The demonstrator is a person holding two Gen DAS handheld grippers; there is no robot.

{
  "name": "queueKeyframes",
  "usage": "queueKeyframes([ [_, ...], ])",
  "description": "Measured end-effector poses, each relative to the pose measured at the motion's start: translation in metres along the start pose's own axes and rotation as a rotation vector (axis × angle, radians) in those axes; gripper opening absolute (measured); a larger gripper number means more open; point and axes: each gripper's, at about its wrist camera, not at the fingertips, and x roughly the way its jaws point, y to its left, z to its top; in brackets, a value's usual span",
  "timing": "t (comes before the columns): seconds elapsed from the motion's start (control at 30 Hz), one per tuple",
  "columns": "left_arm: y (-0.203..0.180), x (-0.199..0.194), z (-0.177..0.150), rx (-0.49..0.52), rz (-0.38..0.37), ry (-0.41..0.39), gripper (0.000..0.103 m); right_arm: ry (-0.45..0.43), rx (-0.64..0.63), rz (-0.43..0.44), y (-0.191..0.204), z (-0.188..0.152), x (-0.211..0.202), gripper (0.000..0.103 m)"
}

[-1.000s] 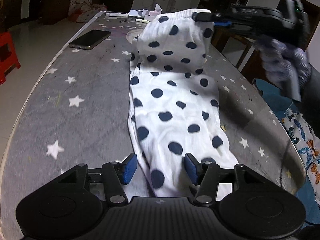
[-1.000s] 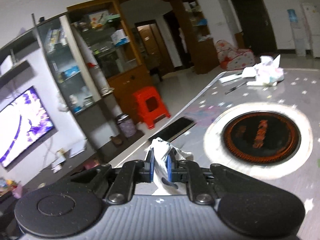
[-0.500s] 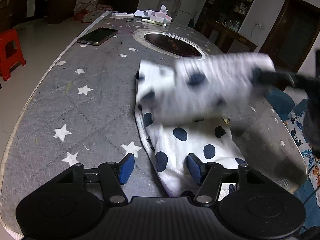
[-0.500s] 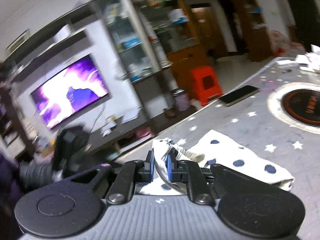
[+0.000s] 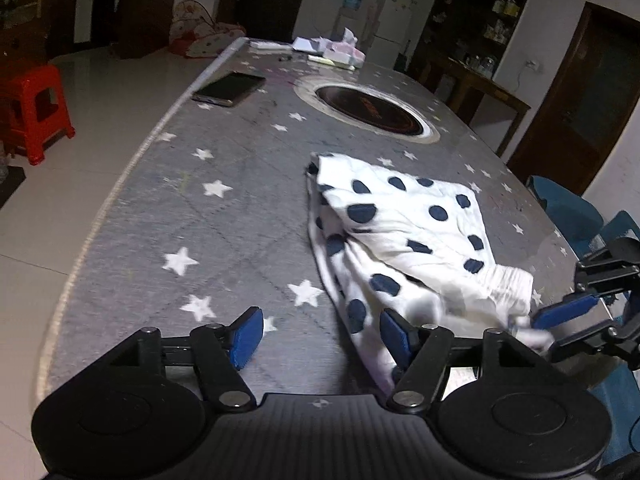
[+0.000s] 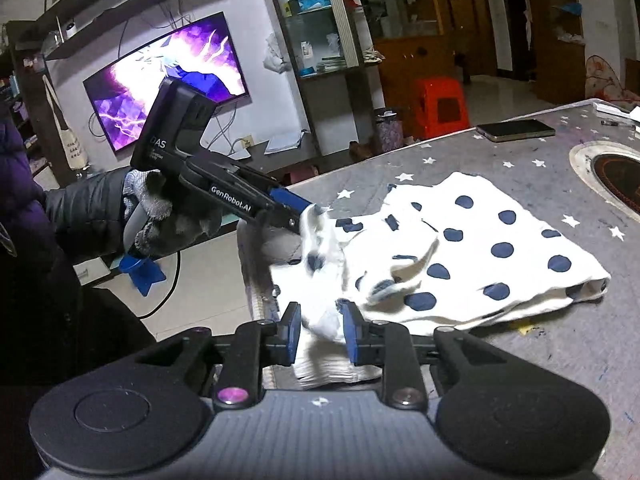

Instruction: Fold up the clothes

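Your right gripper [image 6: 319,329] has its jaws parted around the bunched hem of the white navy-dotted cloth garment [image 5: 404,232], folded on the star-patterned grey desk [image 5: 200,208]. Your left gripper [image 5: 322,334] is spread wide, the garment's near edge against its right jaw.

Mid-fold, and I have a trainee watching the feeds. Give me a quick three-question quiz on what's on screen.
1. True or false: the left gripper has its jaws wide apart, gripping nothing.
2. What lies near the table edge, beside the round burner inset? A) phone B) mug C) scissors
3. Fill in: the folded polka-dot garment rests on a grey tablecloth printed with white ____.

Key: 1 true; 2 A; 3 stars.
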Motion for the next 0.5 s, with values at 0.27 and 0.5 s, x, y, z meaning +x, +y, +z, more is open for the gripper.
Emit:
queueKeyframes([
  [0.27, 0.006, -0.011, 0.007, -0.021, 0.002, -0.056, 0.068, -0.041, 0.141, -0.115, -0.026, 0.016, -0.002, 0.032],
  [0.5, -0.006, -0.002, 0.005, -0.001, -0.025, -0.04, 0.068, -0.021, 0.406, -0.045, -0.08, 0.021, 0.038, 0.038],
])
